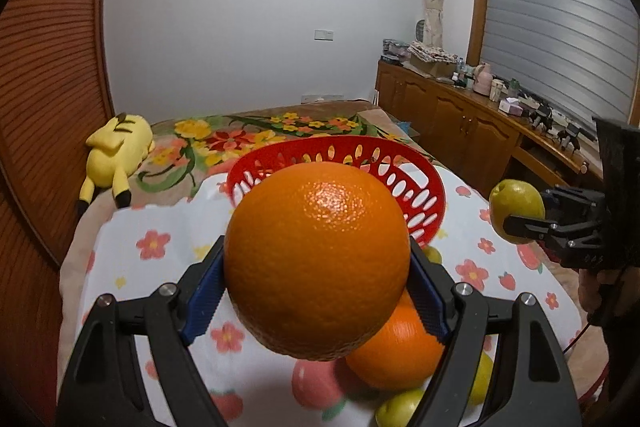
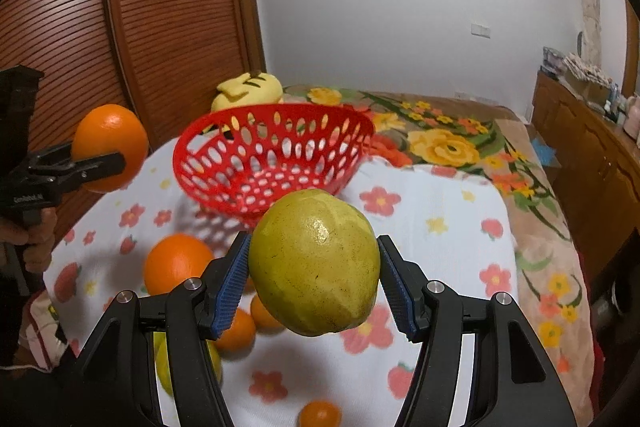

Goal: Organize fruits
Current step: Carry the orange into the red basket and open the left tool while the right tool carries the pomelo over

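My left gripper (image 1: 316,267) is shut on a large orange (image 1: 318,259) and holds it in the air just before the red perforated basket (image 1: 428,195). My right gripper (image 2: 314,267) is shut on a yellow-green pear (image 2: 316,267), also lifted, in front of the same basket (image 2: 272,155), which looks empty. From the right wrist view the left gripper (image 2: 116,155) with its orange (image 2: 110,143) is at the far left. From the left wrist view the right gripper (image 1: 516,223) with the pear (image 1: 518,203) is at the right. Loose oranges (image 2: 176,261) and yellow-green fruits (image 2: 164,367) lie on the cloth below.
The fruit lies on a white flower-print cloth (image 2: 440,227) over a floral blanket (image 2: 460,139) on a bed. A yellow plush toy (image 1: 116,155) lies at the bed's far left. A louvred wooden door (image 2: 140,7) stands at the left; a wooden cabinet (image 1: 460,123) runs along the right.
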